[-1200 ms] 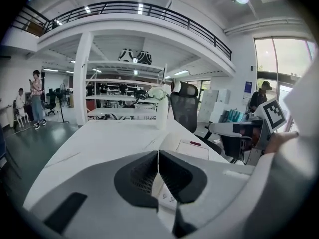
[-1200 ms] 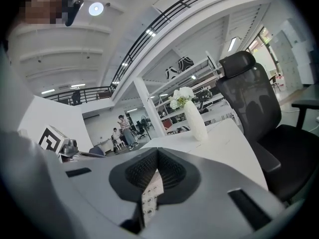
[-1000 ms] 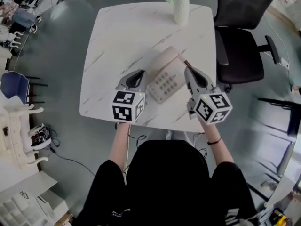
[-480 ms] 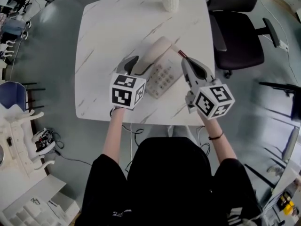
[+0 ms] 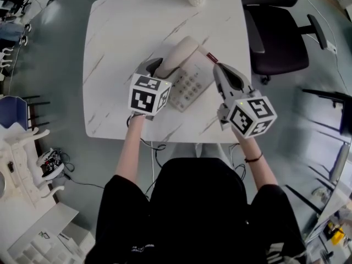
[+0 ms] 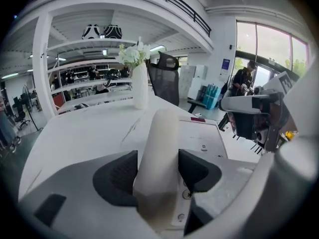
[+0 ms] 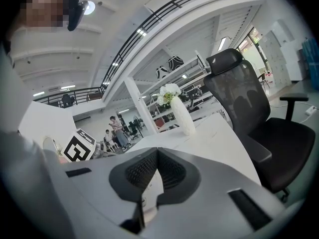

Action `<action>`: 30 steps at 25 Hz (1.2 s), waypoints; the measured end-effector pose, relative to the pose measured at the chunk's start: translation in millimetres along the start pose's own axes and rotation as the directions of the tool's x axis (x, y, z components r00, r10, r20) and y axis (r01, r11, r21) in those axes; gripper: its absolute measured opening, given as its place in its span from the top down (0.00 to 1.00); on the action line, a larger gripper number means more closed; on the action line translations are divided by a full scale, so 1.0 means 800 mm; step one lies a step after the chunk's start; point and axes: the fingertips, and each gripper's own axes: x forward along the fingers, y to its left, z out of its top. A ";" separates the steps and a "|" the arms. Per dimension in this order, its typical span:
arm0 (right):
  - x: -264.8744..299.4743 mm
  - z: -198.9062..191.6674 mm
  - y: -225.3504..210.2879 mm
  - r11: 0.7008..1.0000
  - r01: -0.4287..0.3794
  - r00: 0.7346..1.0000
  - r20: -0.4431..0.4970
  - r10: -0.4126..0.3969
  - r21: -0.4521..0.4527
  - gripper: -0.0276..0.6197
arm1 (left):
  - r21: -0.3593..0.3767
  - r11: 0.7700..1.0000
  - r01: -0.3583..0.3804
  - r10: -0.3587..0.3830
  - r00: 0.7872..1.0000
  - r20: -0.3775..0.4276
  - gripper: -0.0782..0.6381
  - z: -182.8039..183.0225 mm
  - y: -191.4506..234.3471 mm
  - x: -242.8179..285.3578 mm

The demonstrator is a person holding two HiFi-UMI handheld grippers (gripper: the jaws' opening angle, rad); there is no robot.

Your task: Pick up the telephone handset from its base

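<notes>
Over marble tabletop [image 5: 121,37], straddling handset [image 5: 177,56] on its base [image 5: 192,84] with left claw [image 6: 158,169], just opening, not yet gripping; holding right claw [image 7: 155,173] closed at base's 3 o'clock. Next: squeezing, lifting.

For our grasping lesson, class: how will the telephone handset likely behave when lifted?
The handset looks like rigid moulded plastic, so probably stiff and fairly light. Its smooth rounded back may be slippery. Being long, it could tilt if held off-centre.
</notes>
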 end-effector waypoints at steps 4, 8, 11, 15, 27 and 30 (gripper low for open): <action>-0.001 0.003 0.000 1.000 0.006 1.000 0.004 -0.006 0.001 0.97 | 0.013 1.000 0.014 -0.013 1.000 -0.009 0.55 0.000 0.000 0.001; -0.001 0.003 -0.001 1.000 0.011 1.000 0.003 -0.011 0.005 0.97 | 0.043 0.999 0.028 -0.028 1.000 -0.011 0.57 -0.001 -0.002 0.001; 0.000 0.001 -0.003 1.000 0.015 1.000 -0.001 -0.015 0.004 0.97 | 0.066 0.997 0.027 -0.027 1.000 -0.006 0.58 0.000 -0.002 0.000; -0.001 0.001 -0.004 1.000 0.020 1.000 -0.005 -0.020 0.002 0.97 | 0.067 0.997 0.024 -0.025 1.000 0.004 0.58 0.003 -0.003 -0.002; -0.003 0.011 -0.005 1.000 0.025 1.000 0.001 -0.025 -0.003 0.97 | 0.017 1.000 0.027 -0.028 0.998 0.060 0.58 0.014 -0.002 -0.021; -0.005 0.014 -0.007 1.000 0.028 1.000 0.004 -0.028 -0.007 0.97 | 0.000 1.000 0.019 -0.019 0.996 0.086 0.59 0.019 0.000 -0.027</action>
